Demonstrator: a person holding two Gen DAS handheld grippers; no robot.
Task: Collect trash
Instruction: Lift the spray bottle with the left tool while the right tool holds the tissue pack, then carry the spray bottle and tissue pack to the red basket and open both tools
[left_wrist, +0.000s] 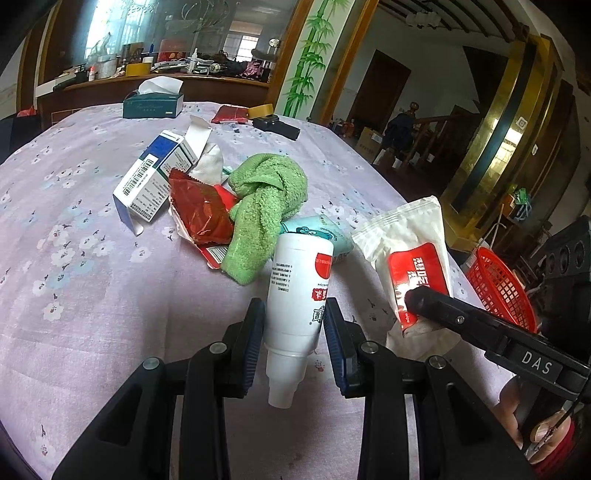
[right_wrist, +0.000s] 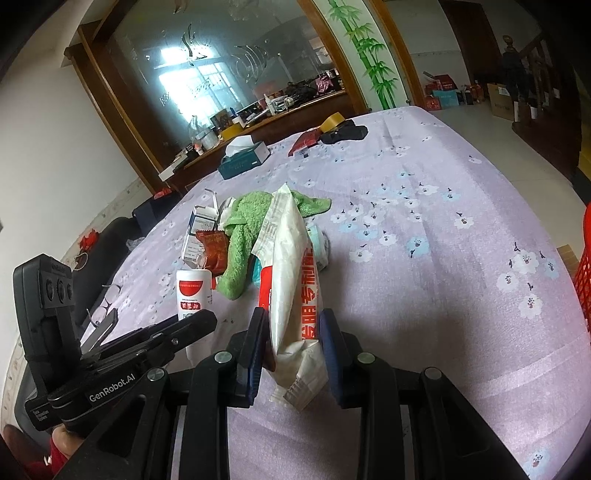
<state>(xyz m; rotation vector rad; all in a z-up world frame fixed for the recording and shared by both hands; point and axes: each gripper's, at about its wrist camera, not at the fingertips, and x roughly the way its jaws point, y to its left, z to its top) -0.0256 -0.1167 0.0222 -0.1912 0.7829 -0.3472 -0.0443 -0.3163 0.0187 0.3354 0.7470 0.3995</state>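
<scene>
Left gripper (left_wrist: 293, 334): pads closed on the white plastic bottle with a red label (left_wrist: 299, 291), cap end hanging down.
Right gripper (right_wrist: 291, 345): clamped on the crinkled white-and-red plastic packet (right_wrist: 291, 273).
Landmark: red mesh basket (left_wrist: 498, 284) — right of both loads.
Advice: keep both grips firm, carry each over the basket's rim — then let go.

You get soft daylight from the glowing, washed-out window reflected in the large wood-framed mirror (left_wrist: 155, 40), and both views stay sharp at centre. The lilac flowered tablecloth (right_wrist: 424, 258) is evenly lit, with dim shadow nearest the cameras. Fisheye bending curves the edges, and the corners fall black.
</scene>
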